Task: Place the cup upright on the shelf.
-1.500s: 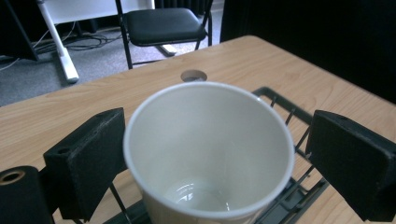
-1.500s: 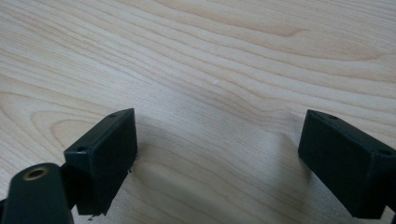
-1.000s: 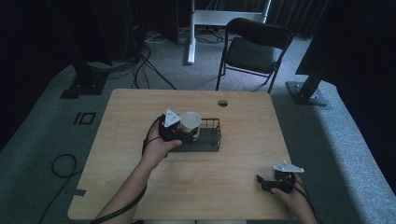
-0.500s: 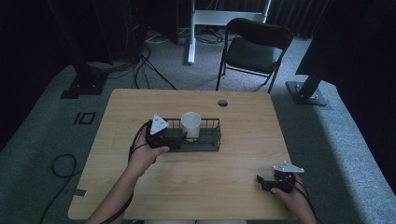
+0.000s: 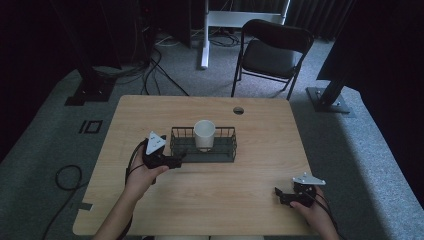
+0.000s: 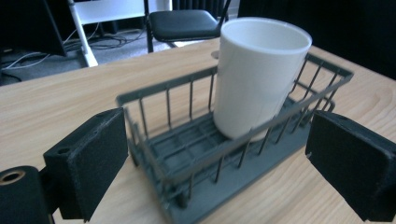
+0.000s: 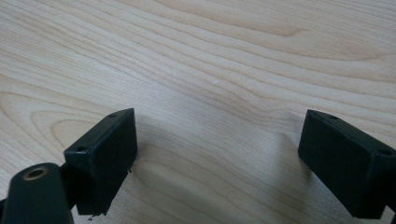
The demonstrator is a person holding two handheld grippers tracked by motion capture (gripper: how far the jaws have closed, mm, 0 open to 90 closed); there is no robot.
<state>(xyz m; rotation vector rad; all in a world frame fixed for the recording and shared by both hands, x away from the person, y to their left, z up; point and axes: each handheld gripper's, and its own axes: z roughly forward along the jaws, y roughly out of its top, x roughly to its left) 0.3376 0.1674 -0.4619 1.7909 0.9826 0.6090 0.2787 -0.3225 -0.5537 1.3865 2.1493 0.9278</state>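
High view: your left gripper sits just off the wire basket's left end; the white cup stands upright inside.

Left gripper view: jaws spread wide, holding nothing, basket end between them.

Right gripper view: your right gripper gapes over bare table.
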